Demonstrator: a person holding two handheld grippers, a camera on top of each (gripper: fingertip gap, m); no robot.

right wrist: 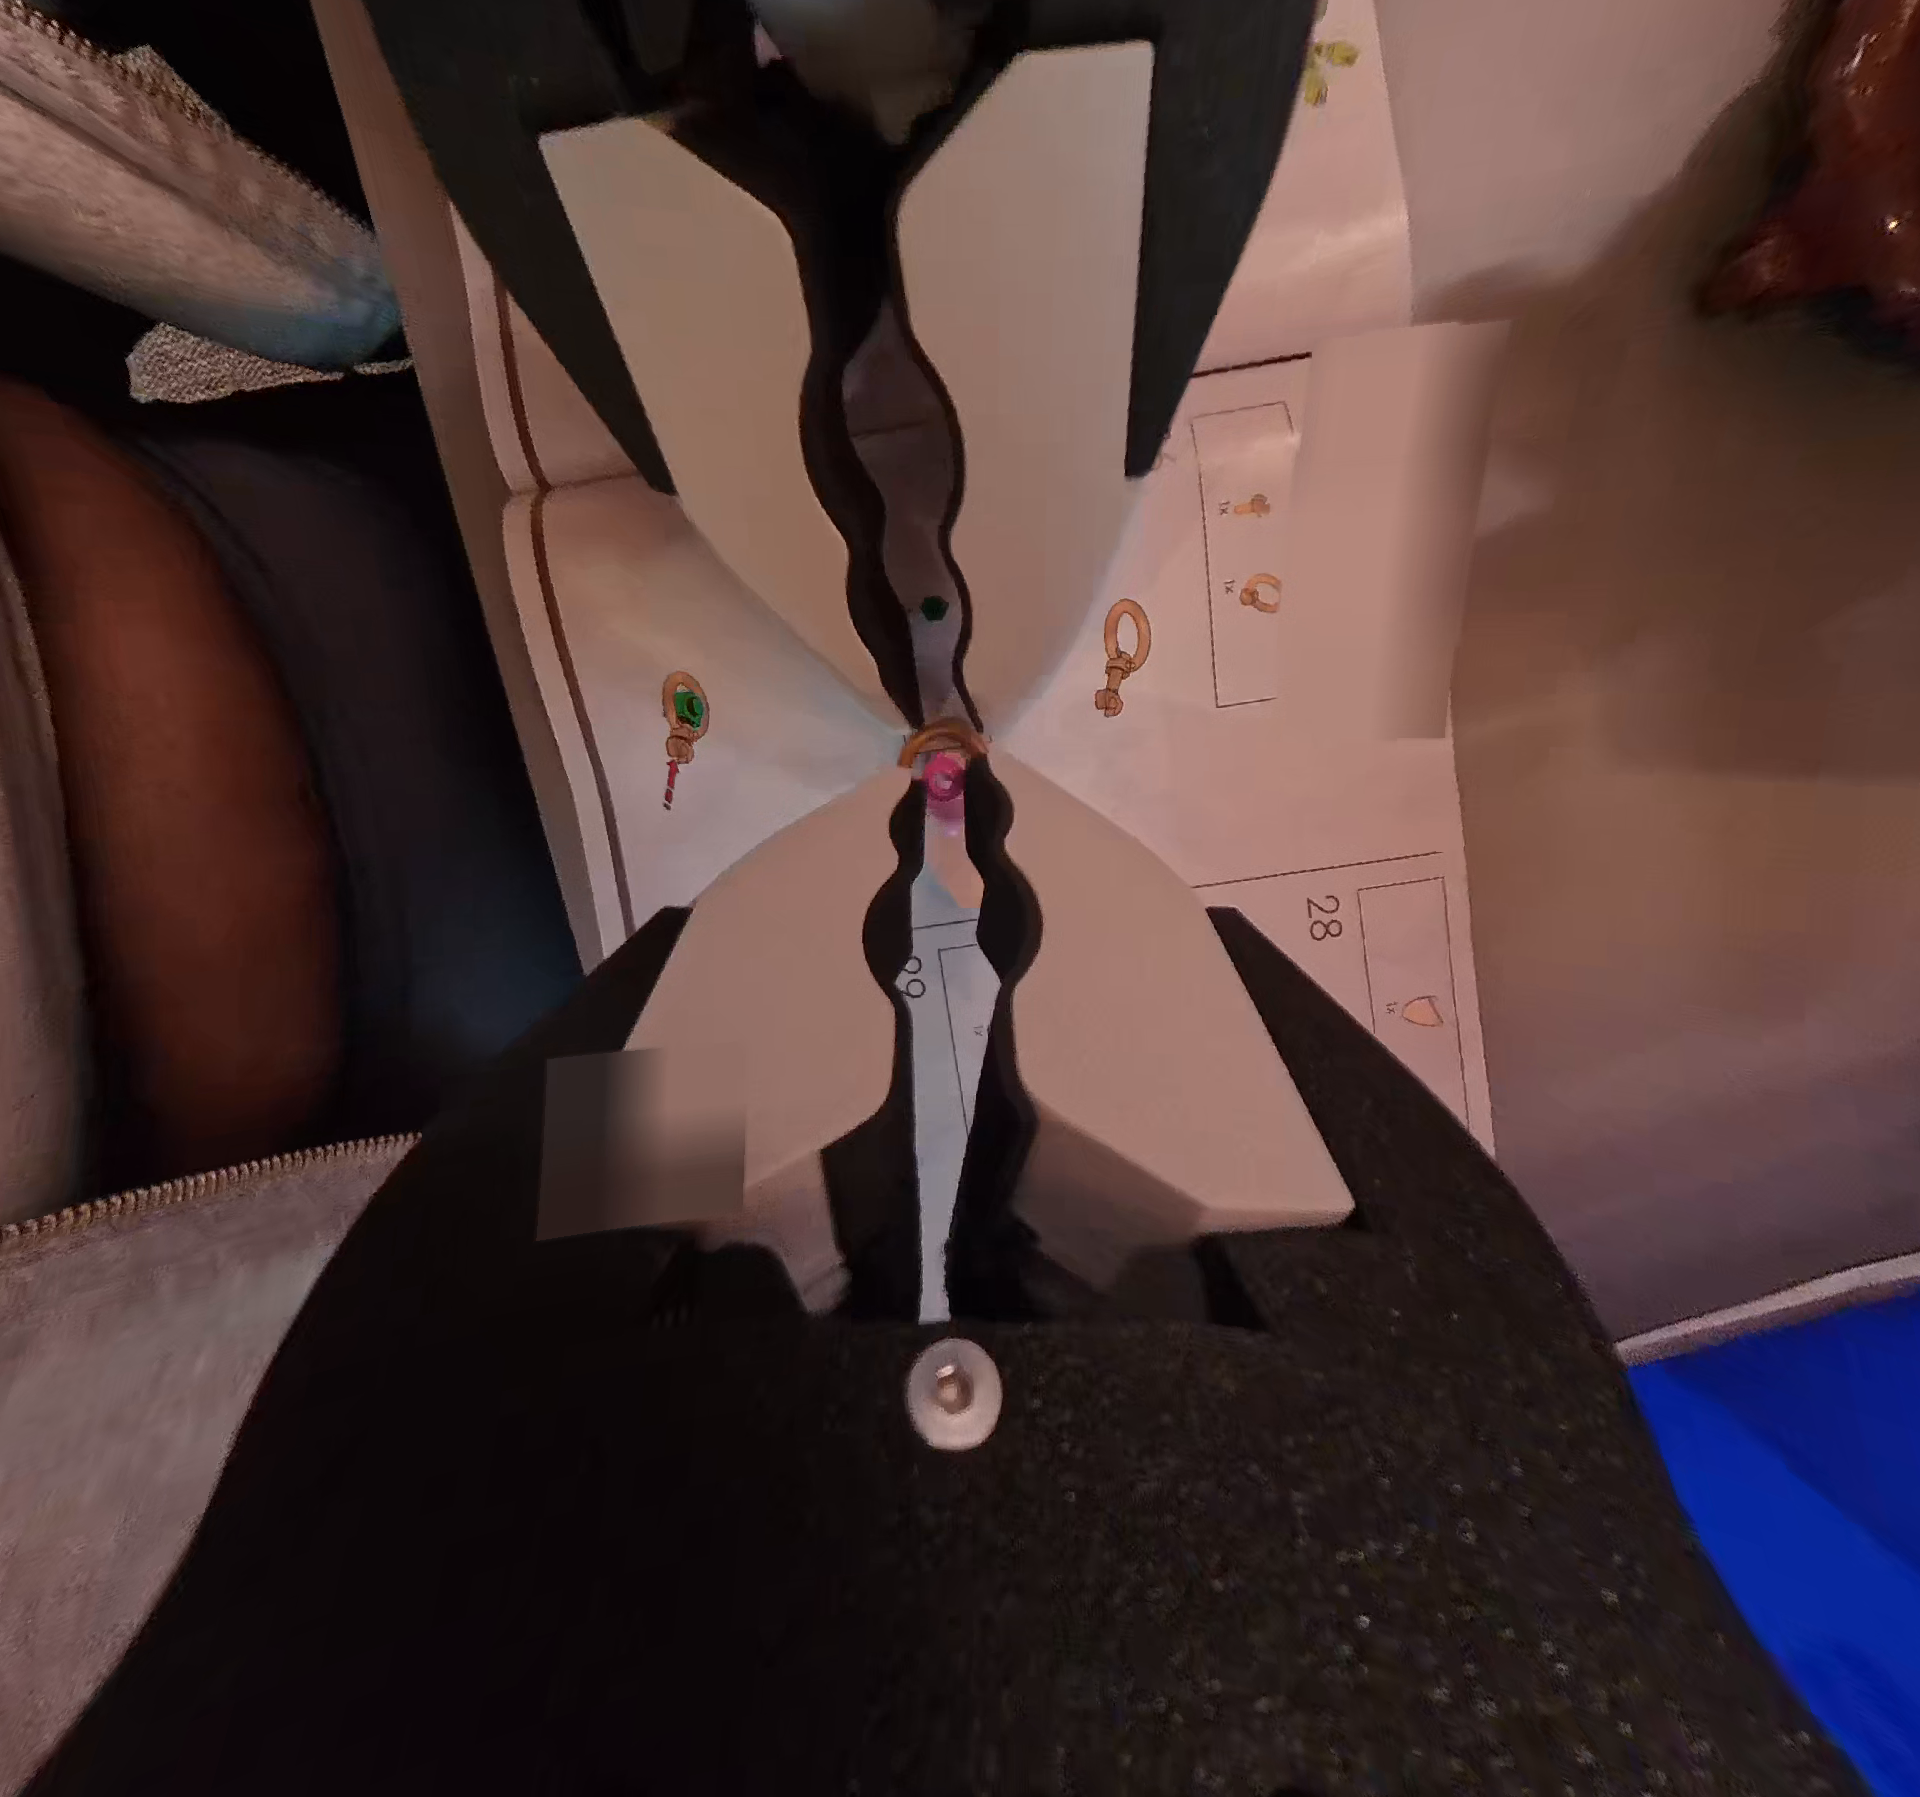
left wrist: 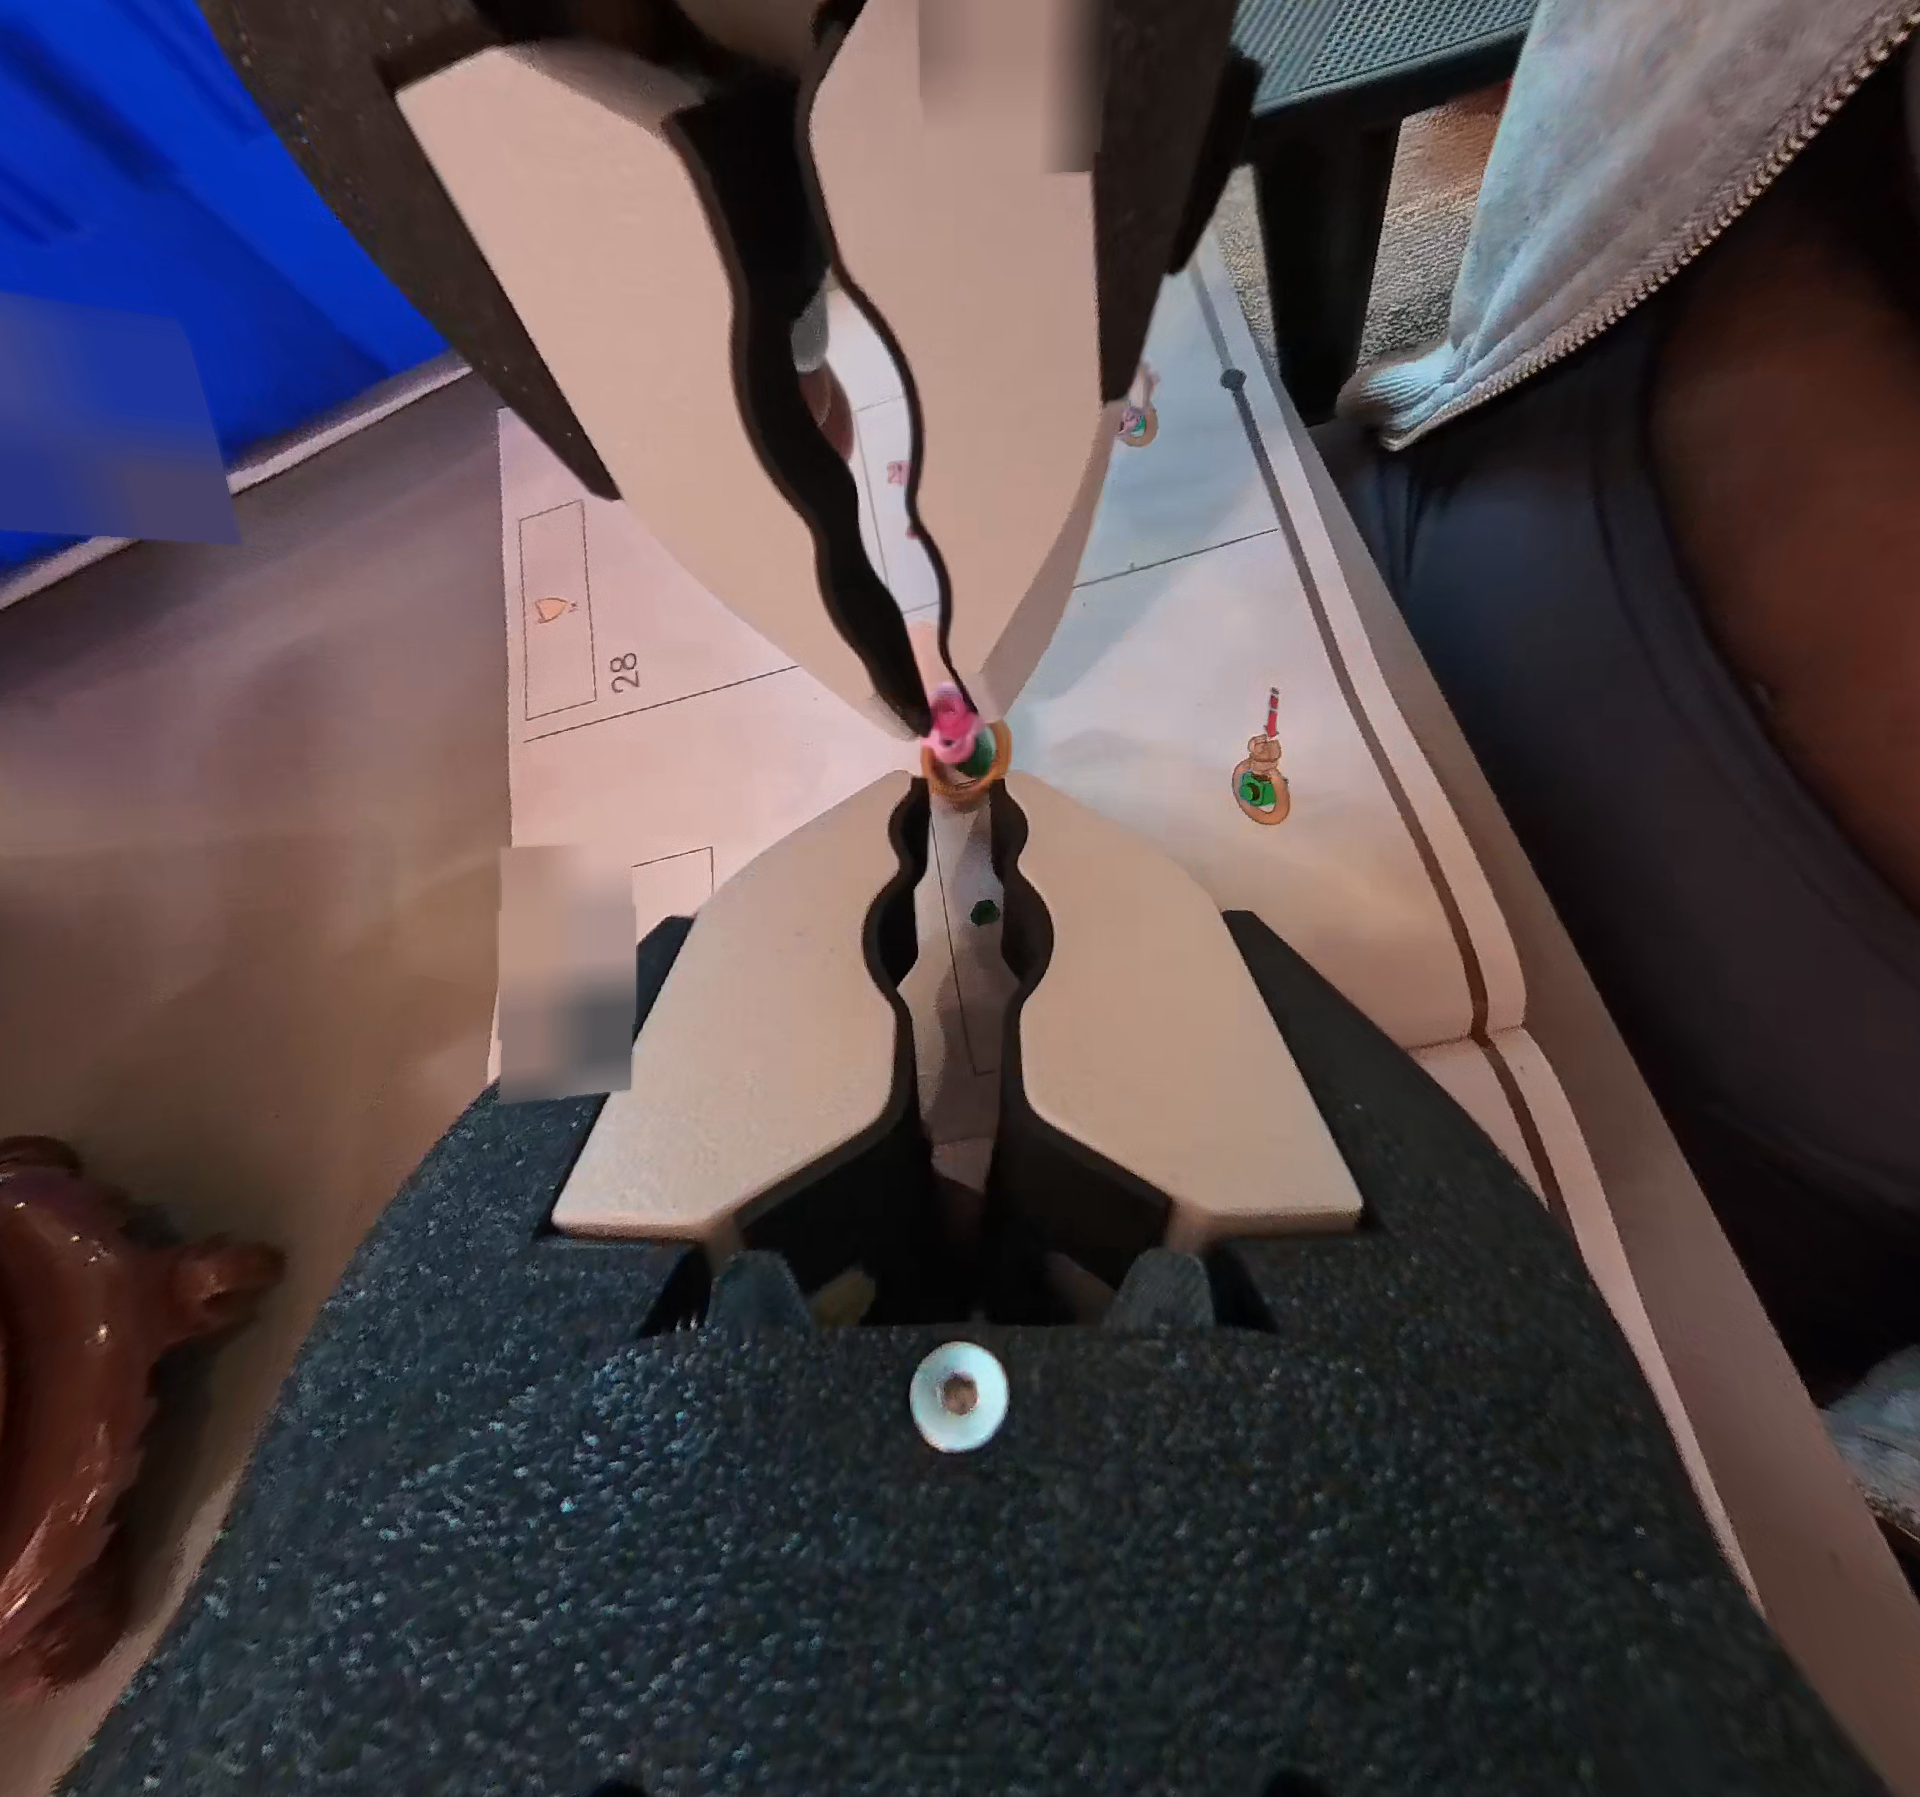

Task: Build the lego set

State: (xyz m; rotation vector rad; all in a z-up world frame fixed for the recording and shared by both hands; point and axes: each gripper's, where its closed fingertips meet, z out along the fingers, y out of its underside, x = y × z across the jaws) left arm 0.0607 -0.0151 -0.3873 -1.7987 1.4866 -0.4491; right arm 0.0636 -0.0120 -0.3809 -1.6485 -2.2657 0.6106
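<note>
My left gripper (left wrist: 958,783) is shut on a small gold ring piece (left wrist: 961,773) with a green stud (left wrist: 977,758) in it. My right gripper (right wrist: 948,793) is shut on a tiny pink piece (right wrist: 945,779). The two grippers meet tip to tip above the open instruction booklet (left wrist: 1143,708). The pink piece (left wrist: 951,717) touches the ring beside the green stud. In the right wrist view the gold ring (right wrist: 938,737) sits at the tips of the left gripper (right wrist: 940,724), which comes in from the top. In the left wrist view the right gripper (left wrist: 951,708) comes in from above.
The booklet (right wrist: 1299,781) lies on a pale table (left wrist: 260,812). A glossy brown built piece (left wrist: 73,1332) stands on the table beside it and shows in the right wrist view too (right wrist: 1849,137). A blue bin (left wrist: 156,189) is at the table's far side. A person in a grey zip jacket (left wrist: 1714,137) sits at the table edge. Less than 4 cm separates the two grippers' tips.
</note>
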